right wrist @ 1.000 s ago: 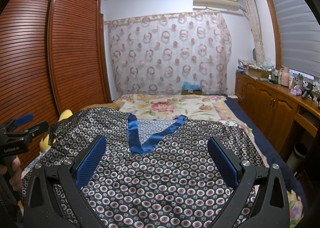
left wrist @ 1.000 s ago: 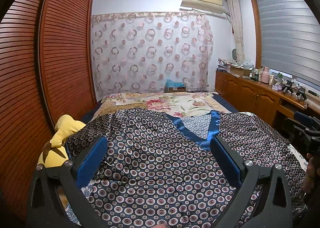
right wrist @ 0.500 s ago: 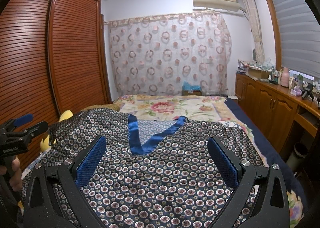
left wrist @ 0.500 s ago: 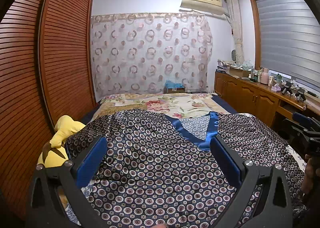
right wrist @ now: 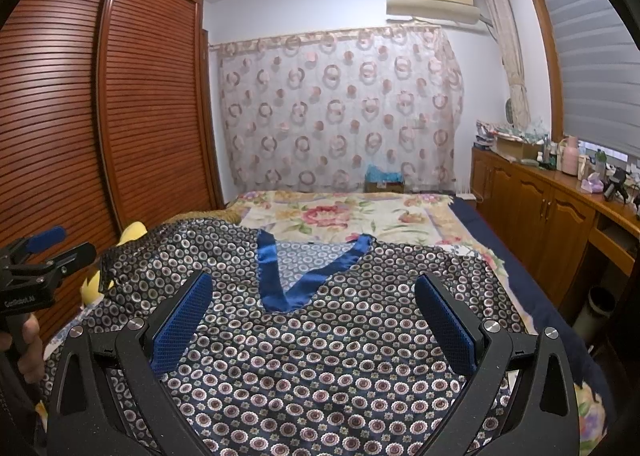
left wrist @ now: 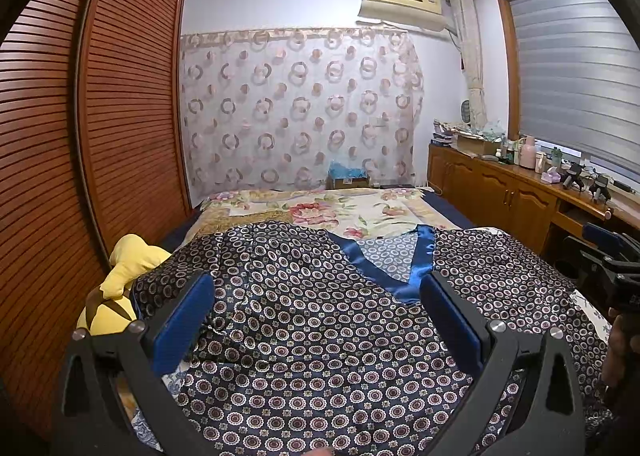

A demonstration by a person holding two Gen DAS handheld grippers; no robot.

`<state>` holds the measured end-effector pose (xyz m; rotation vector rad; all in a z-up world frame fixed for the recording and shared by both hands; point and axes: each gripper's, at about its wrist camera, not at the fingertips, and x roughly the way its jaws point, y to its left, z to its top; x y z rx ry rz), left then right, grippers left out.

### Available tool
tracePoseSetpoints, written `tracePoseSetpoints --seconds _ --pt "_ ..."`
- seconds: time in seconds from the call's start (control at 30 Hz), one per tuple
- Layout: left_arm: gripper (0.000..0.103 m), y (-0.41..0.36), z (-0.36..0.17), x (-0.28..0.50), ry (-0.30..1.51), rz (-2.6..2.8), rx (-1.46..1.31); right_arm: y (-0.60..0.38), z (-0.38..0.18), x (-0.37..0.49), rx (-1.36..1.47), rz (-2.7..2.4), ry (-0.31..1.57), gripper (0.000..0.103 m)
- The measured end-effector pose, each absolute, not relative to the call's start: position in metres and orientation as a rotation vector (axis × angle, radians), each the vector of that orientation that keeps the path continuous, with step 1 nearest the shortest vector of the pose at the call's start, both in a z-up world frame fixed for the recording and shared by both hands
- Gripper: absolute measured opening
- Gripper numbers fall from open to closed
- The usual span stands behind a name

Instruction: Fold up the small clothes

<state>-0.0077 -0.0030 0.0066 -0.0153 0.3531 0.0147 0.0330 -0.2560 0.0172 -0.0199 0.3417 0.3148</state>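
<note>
- Shirt [left wrist: 320, 336], dark with a ring print and a blue satin collar [right wrist: 280, 276], lies spread flat across the near end of the bed [left wrist: 352, 212], reaching both side edges.
- Left gripper [left wrist: 316, 320] hovers over the shirt, jaws wide apart, nothing between them.
- Right gripper [right wrist: 312, 320] likewise gapes, holding nothing.
- Yellow plush toy [left wrist: 120, 284] sits at the bed's left edge, beside the wardrobe [left wrist: 80, 136].
- Cardboard box [right wrist: 384, 186] with blue contents stands beyond the far edge.
- Cluttered wooden cabinet [right wrist: 540, 208] lines the right side.

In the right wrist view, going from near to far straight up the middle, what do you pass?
Patterned garment → its blue V neckline → floral bedspread → cardboard box → circle-print curtain.
</note>
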Motion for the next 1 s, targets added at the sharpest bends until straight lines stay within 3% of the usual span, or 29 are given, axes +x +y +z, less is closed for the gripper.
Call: tracePoseSetpoints --seconds 1.0 --pt "0.103 0.022 -0.011 -0.004 0.412 0.024 -0.026 -0.242 0.011 0.036 -0.026 0.361 0.372 0.103"
